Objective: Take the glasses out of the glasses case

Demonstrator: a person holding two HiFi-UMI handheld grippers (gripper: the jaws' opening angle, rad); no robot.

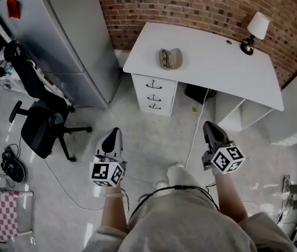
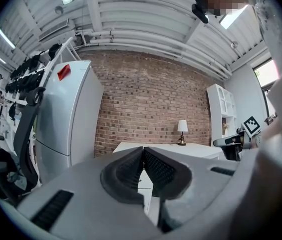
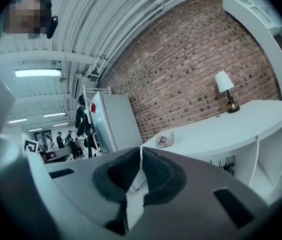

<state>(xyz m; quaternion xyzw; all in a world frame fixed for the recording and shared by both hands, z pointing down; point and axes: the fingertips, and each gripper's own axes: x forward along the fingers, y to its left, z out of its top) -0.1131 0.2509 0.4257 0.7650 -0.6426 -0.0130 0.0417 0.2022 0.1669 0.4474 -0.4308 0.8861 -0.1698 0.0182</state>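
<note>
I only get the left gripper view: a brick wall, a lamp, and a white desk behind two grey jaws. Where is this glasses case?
Observer: The head view shows the glasses case lying on the white desk, toward its left end.
Operator: Is it open?
Observer: It looks open in the right gripper view, with the glasses lying in one half.
Operator: And the other gripper, is it holding anything?
Observer: No. The right gripper has its jaws shut with nothing between them.
</note>
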